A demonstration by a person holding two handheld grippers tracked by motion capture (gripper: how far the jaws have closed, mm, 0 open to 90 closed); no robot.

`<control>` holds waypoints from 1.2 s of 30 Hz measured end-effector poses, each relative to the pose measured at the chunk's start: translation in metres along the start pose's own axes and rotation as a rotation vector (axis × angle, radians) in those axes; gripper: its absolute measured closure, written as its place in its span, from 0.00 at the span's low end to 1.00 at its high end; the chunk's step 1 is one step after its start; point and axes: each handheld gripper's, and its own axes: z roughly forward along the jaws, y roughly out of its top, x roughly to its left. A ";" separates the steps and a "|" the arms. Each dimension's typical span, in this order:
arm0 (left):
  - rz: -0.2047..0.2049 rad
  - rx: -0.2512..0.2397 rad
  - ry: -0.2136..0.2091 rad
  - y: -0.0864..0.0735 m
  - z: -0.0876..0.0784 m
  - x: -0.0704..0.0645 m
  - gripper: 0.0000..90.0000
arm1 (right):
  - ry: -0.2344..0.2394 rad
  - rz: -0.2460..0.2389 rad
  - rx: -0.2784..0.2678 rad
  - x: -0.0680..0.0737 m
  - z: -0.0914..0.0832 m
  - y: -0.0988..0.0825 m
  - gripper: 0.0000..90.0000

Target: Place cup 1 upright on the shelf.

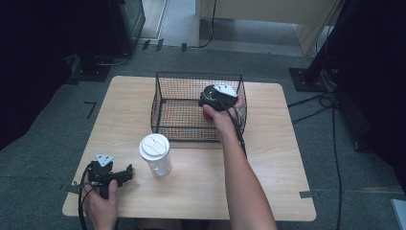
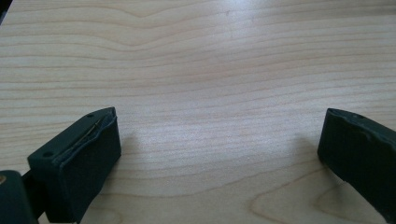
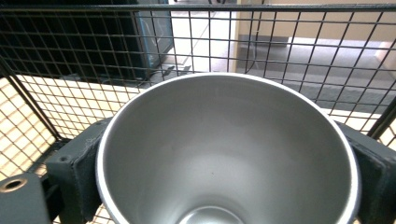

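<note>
Inside the black wire basket (image 1: 163,103) my right gripper (image 1: 212,101) is shut on a metal cup (image 3: 224,135) with a silvery inside. The cup's red outer wall (image 1: 207,115) peeks out under the hand. In the right gripper view both jaws press on the cup's sides just below its rim, and the basket's mesh wall (image 3: 280,42) stands close behind. My left gripper (image 1: 127,173) rests on the wooden table (image 1: 273,167) near its front left corner. It is open, with nothing but bare wood between its fingertips (image 2: 100,135).
A clear plastic cup with a white lid (image 1: 155,152) stands upright between the left gripper and the basket's front wall. The table is ringed by grey carpet, with cables and stand feet at the far right (image 1: 311,76).
</note>
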 end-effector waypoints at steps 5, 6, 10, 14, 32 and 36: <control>0.000 0.000 0.000 0.000 0.000 0.000 0.00 | 0.008 0.033 -0.018 0.002 -0.002 0.002 0.00; -0.001 0.000 0.000 0.000 0.000 0.000 0.00 | 0.002 0.037 -0.030 0.003 -0.004 0.002 0.00; 0.000 0.000 0.000 0.000 0.000 0.000 0.00 | -0.001 0.046 -0.040 0.004 -0.006 0.003 0.00; 0.000 0.001 0.000 0.000 0.000 0.000 0.00 | 0.016 0.048 -0.055 0.004 -0.010 0.004 0.00; -0.001 0.000 0.000 0.000 0.000 0.000 0.00 | 0.080 0.040 -0.196 0.004 -0.039 0.035 0.00; 0.000 0.000 0.000 0.000 0.000 0.000 0.00 | 0.089 0.028 -0.206 0.005 -0.051 0.039 0.00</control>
